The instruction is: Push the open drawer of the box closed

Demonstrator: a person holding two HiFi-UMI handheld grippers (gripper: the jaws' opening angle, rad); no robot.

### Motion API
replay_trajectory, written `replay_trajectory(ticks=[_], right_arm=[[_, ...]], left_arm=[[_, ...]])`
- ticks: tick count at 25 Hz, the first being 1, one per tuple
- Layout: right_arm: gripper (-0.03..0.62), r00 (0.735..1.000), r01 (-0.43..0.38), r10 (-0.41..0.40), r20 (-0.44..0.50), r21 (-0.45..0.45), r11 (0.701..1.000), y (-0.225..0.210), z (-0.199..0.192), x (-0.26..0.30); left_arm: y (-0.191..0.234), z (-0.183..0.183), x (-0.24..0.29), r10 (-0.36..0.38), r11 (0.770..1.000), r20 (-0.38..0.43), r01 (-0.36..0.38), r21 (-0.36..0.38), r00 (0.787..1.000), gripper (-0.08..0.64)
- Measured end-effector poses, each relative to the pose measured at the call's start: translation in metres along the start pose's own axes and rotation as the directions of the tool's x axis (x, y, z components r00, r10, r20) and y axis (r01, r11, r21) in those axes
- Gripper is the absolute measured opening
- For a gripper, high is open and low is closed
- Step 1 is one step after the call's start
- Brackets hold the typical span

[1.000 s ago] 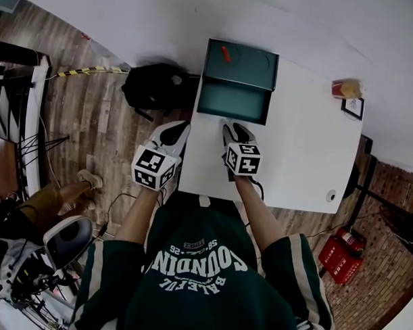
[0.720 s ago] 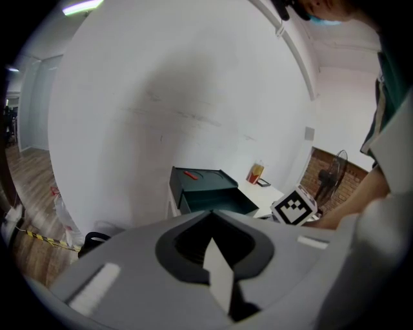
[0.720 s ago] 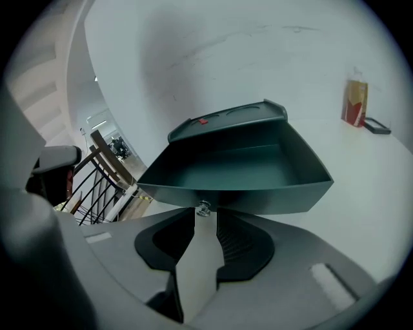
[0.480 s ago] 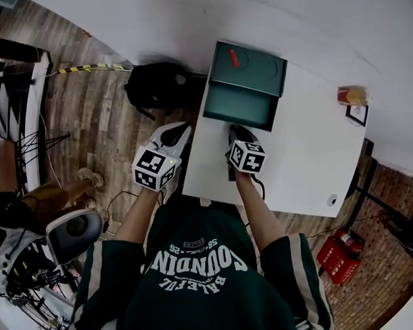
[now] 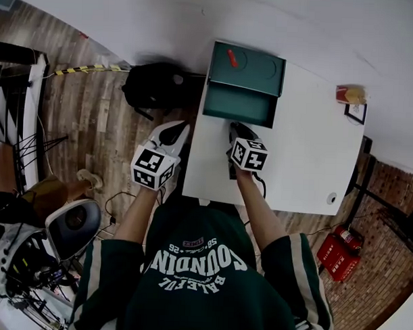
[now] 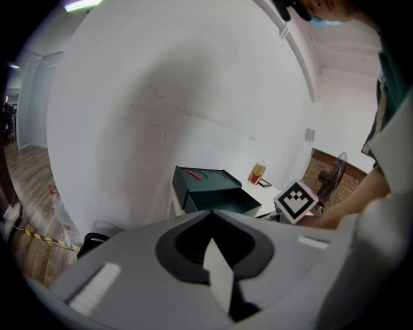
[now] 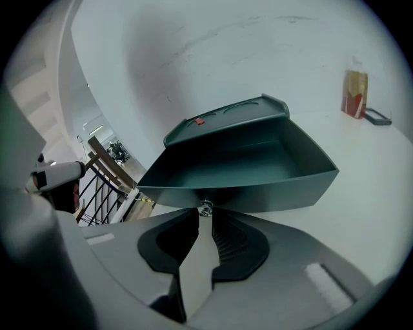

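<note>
Drawer (image 5: pixel 237 106) of the green box (image 5: pixel 247 64) stood fully open on the table (image 5: pixel 308 158); push not begun. My right gripper (image 7: pixel 204 219) was closing, tips at the drawer knob (image 7: pixel 205 207). My left gripper (image 6: pixel 211 248) hung aside, jaws together, empty.

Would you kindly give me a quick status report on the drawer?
Left gripper shut, idle off the table edge. Right gripper at the knob, fingers closing. Drawer open, not yet pushed. Nothing in the way.

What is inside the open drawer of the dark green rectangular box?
The open drawer shows only its bare dark green floor and walls, nothing in it. Its front wall hides the floor strip just behind it.
</note>
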State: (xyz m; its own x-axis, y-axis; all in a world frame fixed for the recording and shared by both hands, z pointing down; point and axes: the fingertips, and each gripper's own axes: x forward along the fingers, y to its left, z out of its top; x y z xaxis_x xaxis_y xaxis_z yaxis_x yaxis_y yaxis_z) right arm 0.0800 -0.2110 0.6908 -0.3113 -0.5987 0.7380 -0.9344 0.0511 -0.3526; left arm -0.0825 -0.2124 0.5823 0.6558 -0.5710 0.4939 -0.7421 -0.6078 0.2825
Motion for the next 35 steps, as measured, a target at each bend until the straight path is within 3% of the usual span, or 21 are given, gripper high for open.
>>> replay_trajectory(ticks=[21, 28, 35], right_arm=[[0.066, 1.000, -0.004, 0.005, 0.004, -0.011, 1.000, -0.012, 0.055, 0.037], [0.066, 1.000, 0.006, -0.006, 0.009, -0.002, 1.000, 0.004, 0.074, 0.088], [0.066, 0.999, -0.009, 0.009, 0.049, -0.003, 1.000, -0.024, 0.088, 0.055]], left_arm=[[0.026, -0.011, -0.013, 0.035, 0.999, -0.018, -0.035, -0.037, 0.999, 0.052], [0.078, -0.023, -0.011, 0.036, 0.998, -0.039, -0.038, -0.059, 0.999, 0.052], [0.034, -0.018, -0.013, 0.059, 0.997, -0.036, -0.061, -0.050, 0.998, 0.052]])
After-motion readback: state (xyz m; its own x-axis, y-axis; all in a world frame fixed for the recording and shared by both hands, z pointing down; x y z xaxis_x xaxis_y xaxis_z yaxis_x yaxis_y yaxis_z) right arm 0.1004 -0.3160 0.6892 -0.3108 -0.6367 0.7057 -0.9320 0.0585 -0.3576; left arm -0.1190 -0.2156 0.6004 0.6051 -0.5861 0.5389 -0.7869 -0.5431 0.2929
